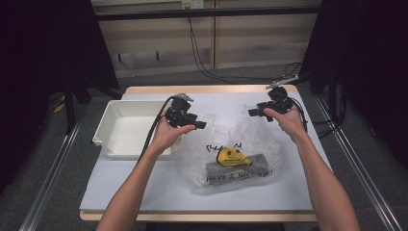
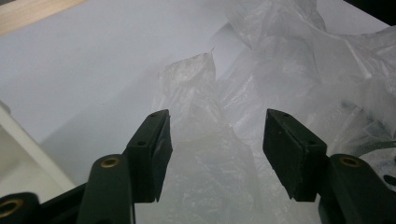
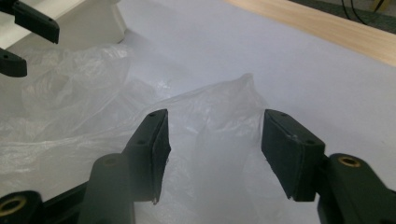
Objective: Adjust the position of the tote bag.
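Observation:
A clear plastic bag (image 1: 226,159) printed with a yellow smiley and "HAVE A NICE DAY" lies on the white table sheet, with a grey flat thing (image 1: 255,162) inside it. My left gripper (image 1: 195,120) is at the bag's left handle and my right gripper (image 1: 255,111) at its right handle. In the left gripper view the gripper (image 2: 217,154) stands open, and a peak of the bag's film (image 2: 196,88) rises in the gap without touching the pads. In the right gripper view the gripper (image 3: 215,154) is open too, around another peak of film (image 3: 233,102).
A white tray (image 1: 107,122) stands at the table's left, close to my left hand; its wall (image 3: 95,21) shows in the right gripper view beside the left gripper (image 3: 21,39). The wooden table edge (image 1: 202,89) runs along the back. Black stands and cables flank the table.

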`<action>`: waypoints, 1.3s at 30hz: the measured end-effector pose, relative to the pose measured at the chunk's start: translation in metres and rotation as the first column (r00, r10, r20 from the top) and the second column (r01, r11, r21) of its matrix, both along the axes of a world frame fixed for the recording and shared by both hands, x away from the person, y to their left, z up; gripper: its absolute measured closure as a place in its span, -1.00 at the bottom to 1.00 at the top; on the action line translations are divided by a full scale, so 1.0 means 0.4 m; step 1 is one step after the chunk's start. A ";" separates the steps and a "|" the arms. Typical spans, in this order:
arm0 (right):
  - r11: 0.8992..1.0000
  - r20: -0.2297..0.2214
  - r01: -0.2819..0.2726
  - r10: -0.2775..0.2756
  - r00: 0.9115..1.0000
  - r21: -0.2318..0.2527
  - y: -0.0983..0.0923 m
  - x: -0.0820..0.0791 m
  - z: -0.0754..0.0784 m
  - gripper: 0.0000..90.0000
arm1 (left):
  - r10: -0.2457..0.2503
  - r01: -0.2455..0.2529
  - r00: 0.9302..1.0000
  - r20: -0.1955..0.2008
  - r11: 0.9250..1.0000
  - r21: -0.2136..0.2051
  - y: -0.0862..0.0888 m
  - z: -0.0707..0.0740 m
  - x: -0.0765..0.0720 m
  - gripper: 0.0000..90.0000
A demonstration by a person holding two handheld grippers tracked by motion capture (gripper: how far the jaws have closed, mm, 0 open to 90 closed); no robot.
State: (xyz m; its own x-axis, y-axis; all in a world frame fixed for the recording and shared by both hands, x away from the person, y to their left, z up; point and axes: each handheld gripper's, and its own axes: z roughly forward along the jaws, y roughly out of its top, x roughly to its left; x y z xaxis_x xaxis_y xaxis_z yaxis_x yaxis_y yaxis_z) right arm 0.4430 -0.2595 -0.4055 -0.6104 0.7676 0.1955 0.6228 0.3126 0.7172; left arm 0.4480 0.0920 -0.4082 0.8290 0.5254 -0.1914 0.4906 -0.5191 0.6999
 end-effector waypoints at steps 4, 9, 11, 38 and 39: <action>1.000 -0.017 -0.022 0.022 1.000 -0.013 0.015 0.000 -0.013 0.26 | -0.001 0.001 1.000 -0.010 1.000 -0.001 -0.003 -0.007 0.012 -0.14; 0.998 -0.027 -0.048 0.049 0.998 0.026 0.016 0.001 -0.013 0.62 | -0.004 0.005 1.000 -0.025 1.000 0.025 -0.017 -0.026 0.027 -0.18; 0.998 -0.034 -0.061 0.062 0.997 0.034 0.018 0.002 -0.016 0.80 | 0.002 -0.001 1.000 -0.019 0.999 0.039 -0.022 -0.029 0.027 -0.11; 0.996 0.006 -0.061 0.061 0.998 0.060 0.006 -0.028 0.019 1.00 | -0.093 0.107 0.992 -0.082 0.979 0.176 -0.026 -0.029 0.026 1.00; 0.996 0.009 -0.066 0.066 0.998 0.059 0.006 -0.030 0.019 1.00 | -0.100 0.112 0.992 -0.077 0.981 0.160 -0.021 -0.024 0.027 1.00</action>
State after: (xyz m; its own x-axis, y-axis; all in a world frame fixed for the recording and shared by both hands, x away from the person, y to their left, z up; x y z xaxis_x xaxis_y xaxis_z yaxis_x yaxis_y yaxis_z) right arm 0.4310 -0.2571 -0.3977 -0.6609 0.7126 0.2356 0.5973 0.3094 0.7399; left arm 0.4587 0.0834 -0.4179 0.8697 0.4641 -0.1679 0.4701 -0.6754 0.5682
